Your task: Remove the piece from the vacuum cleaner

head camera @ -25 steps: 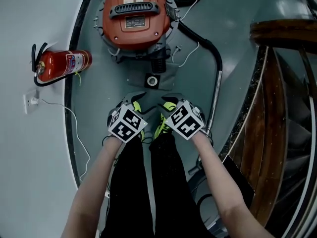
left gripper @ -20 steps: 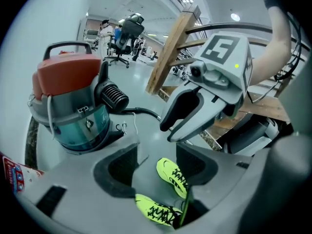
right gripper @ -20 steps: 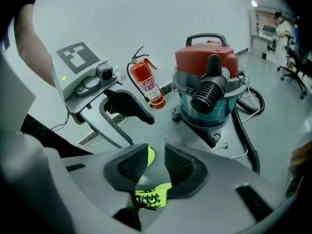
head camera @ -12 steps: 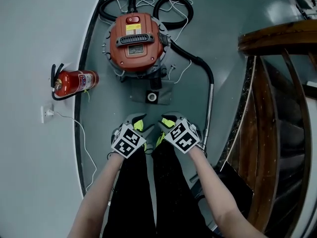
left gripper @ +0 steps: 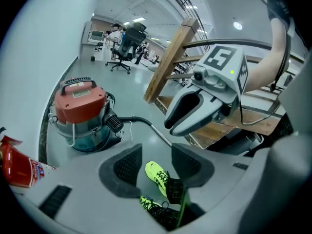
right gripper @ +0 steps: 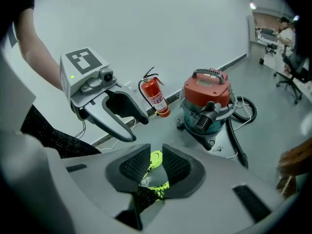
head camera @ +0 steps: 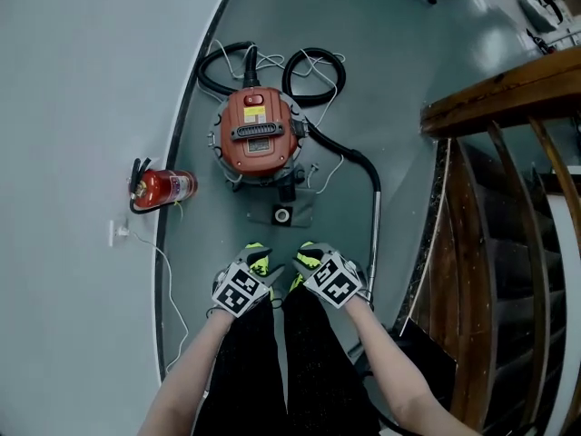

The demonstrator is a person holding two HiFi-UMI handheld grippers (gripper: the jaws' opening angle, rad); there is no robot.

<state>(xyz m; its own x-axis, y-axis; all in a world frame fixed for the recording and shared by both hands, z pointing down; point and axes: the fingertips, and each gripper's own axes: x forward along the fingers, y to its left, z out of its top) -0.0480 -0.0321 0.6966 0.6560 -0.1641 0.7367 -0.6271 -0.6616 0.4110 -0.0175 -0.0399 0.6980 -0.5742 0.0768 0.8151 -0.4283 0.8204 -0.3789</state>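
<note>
fingers (left gripper: 127, 165) of the left gripper (left gripper: 157, 164) stand spread, and those of the right gripper (right gripper: 155, 165) are narrower but still apart. both pairs have just been closing on nothing; only the yellow shoes (head camera: 259, 260) show between them, far below. held well above the floor and empty, they look not yet committed to a reach. ahead of the fingertips a grey piece (head camera: 283, 213) lies at the foot of the vacuum cleaner (head camera: 259, 134), probably the part to pull off. its hose (head camera: 370, 189) runs back beside the right fingers.
</note>
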